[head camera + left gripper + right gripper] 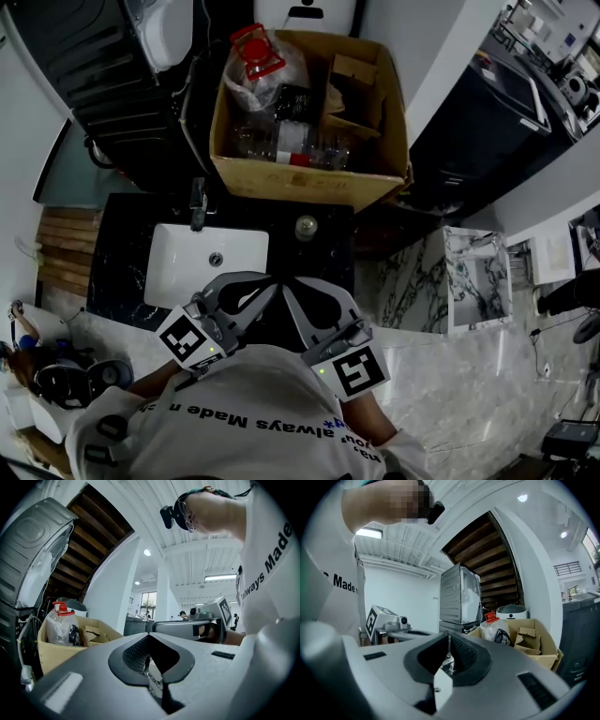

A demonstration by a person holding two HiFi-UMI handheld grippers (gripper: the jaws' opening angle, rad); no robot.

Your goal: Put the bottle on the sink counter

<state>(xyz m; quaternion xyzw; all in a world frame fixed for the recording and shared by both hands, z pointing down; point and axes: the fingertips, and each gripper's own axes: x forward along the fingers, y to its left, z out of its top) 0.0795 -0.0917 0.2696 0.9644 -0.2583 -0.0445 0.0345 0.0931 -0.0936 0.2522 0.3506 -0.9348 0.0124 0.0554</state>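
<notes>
Close to the chest, over the near edge of the sink counter point(127, 246), both grippers sit side by side: left gripper point(149, 636) jaws together, empty; right gripper point(448, 635) jaws together, empty. Bottle point(257, 58) stands upright, red cap up, far ahead in the cardboard box point(300, 183), far-left corner, beyond the sink point(165, 281); left gripper looks marginally nearer
</notes>
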